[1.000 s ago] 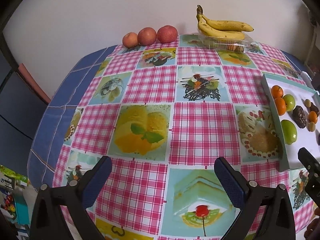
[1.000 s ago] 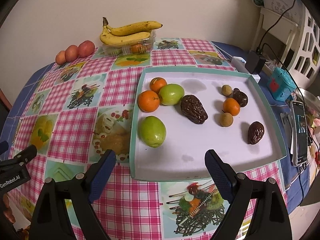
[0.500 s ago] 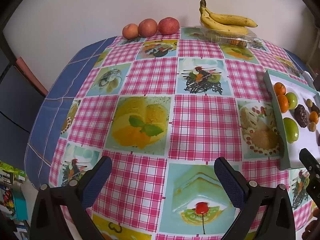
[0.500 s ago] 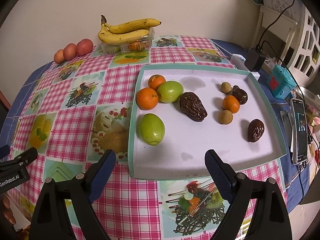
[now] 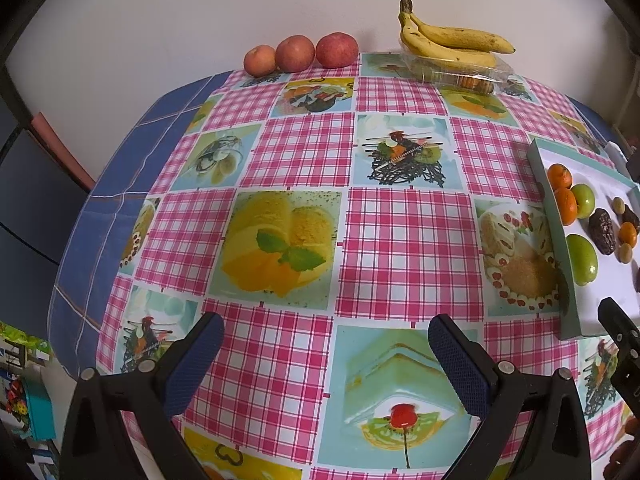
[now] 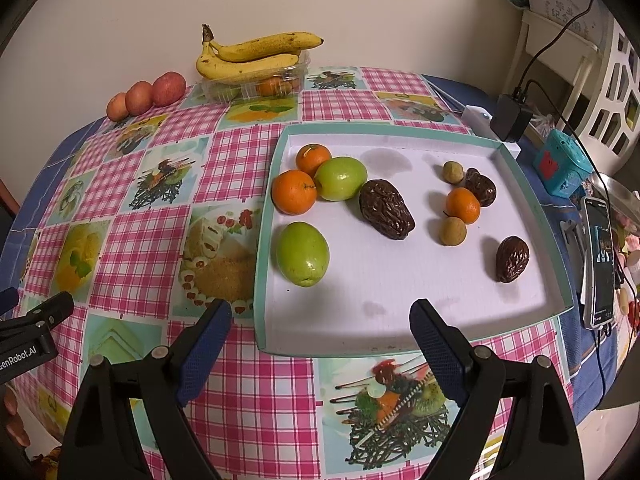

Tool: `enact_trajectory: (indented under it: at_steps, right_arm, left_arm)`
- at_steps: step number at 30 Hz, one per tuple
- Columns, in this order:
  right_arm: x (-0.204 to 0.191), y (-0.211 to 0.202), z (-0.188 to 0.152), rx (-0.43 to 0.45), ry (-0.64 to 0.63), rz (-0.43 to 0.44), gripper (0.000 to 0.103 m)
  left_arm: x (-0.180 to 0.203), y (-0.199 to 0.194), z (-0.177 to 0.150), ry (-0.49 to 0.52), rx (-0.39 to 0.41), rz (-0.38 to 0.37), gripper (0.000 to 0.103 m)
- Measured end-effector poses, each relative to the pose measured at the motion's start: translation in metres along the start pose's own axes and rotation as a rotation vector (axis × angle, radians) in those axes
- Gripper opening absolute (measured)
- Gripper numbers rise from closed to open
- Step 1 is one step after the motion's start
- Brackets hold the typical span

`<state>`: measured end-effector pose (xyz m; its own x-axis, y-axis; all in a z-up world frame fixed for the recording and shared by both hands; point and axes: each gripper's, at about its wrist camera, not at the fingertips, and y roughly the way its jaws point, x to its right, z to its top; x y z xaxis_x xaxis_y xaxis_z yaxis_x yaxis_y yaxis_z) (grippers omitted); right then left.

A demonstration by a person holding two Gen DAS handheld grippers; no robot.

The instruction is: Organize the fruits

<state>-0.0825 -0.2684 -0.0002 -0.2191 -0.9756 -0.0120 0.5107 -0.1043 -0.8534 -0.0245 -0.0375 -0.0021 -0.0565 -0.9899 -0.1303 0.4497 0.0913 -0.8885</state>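
A white tray with a teal rim (image 6: pixel 532 196) lies on the checked tablecloth and holds loose fruit: two green fruits (image 6: pixel 303 253), oranges (image 6: pixel 294 192), dark wrinkled dates (image 6: pixel 386 209) and small tan fruits (image 6: pixel 453 231). The tray also shows at the right of the left wrist view (image 5: pixel 560 280). My right gripper (image 6: pixel 320 324) is open and empty above the tray's near edge. My left gripper (image 5: pixel 326 340) is open and empty over the tablecloth, left of the tray.
Bananas (image 6: pixel 256 54) lie on a clear plastic box (image 6: pixel 256 84) at the back by the wall, with three red apples (image 6: pixel 146 96) to their left. A phone (image 6: pixel 598 256), a charger (image 6: pixel 510 118) and a blue box (image 6: pixel 562 162) sit right of the tray.
Both views have shifted slightly: the left gripper has risen a little and the right gripper has drifted a little to the right over the tray's edge. No fruit has moved.
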Motion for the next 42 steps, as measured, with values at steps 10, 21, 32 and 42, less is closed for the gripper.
enact_trajectory:
  at_steps: [10, 21, 32, 42]
  right_arm:
    - [0.0031, 0.0004, -0.0001, -0.003, 0.01, -0.001, 0.091]
    - [0.0031, 0.0026, -0.0013, -0.019, 0.01, -0.009, 0.091]
    - [0.0034, 0.003, -0.0017, -0.019, 0.013, -0.009, 0.091]
    - [0.0049, 0.0042, -0.0021, -0.027, 0.02, -0.008, 0.091]
  left_arm:
    - [-0.0012, 0.001, -0.0003, -0.001, -0.004, 0.009, 0.103]
    - [-0.0013, 0.0012, -0.0006, -0.004, -0.005, 0.009, 0.103]
    - [-0.0012, 0.0029, -0.0021, -0.008, -0.009, 0.015, 0.103]
    - [-0.001, 0.0037, -0.0019, -0.006, -0.014, 0.025, 0.103]
